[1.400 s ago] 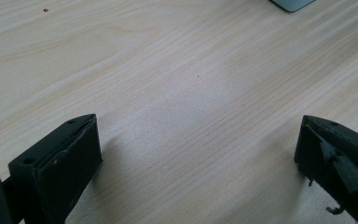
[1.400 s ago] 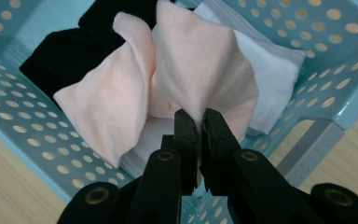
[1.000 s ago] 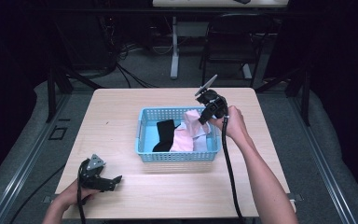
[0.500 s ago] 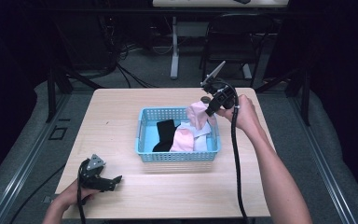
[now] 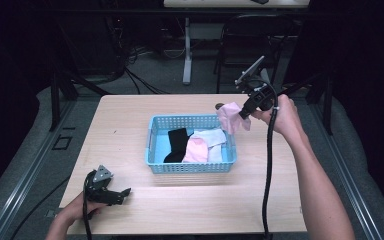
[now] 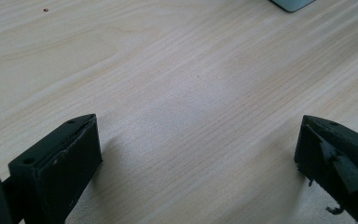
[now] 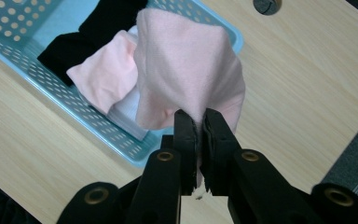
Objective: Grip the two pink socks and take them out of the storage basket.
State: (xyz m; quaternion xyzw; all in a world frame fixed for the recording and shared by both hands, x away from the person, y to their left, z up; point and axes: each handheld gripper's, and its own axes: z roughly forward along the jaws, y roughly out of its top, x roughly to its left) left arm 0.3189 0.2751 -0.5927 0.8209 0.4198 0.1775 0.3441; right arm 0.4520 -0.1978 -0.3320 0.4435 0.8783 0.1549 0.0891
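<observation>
My right gripper (image 5: 243, 113) (image 7: 200, 122) is shut on a pink cloth (image 5: 231, 118) (image 7: 186, 74) and holds it in the air above the far right corner of a light-blue perforated basket (image 5: 152, 145) (image 7: 16, 42). Inside the basket lie a black cloth (image 5: 177, 142) (image 7: 107, 21), another pink cloth (image 5: 196, 150) (image 7: 105, 74) and a white cloth (image 5: 211, 137) (image 7: 128, 112). Low over the table's near left corner, my left gripper (image 5: 121, 194) (image 6: 198, 154) is open, with bare wood between its jaws.
The wooden table (image 5: 125, 115) has bare room left and front of the basket. A round cable hole (image 7: 266, 4) sits in the tabletop by the far edge. A chair (image 5: 245, 35) and cables stand on the floor behind the table.
My right gripper has risen and moved right and back, lifting the pink cloth out of the basket. The left gripper has stayed put.
</observation>
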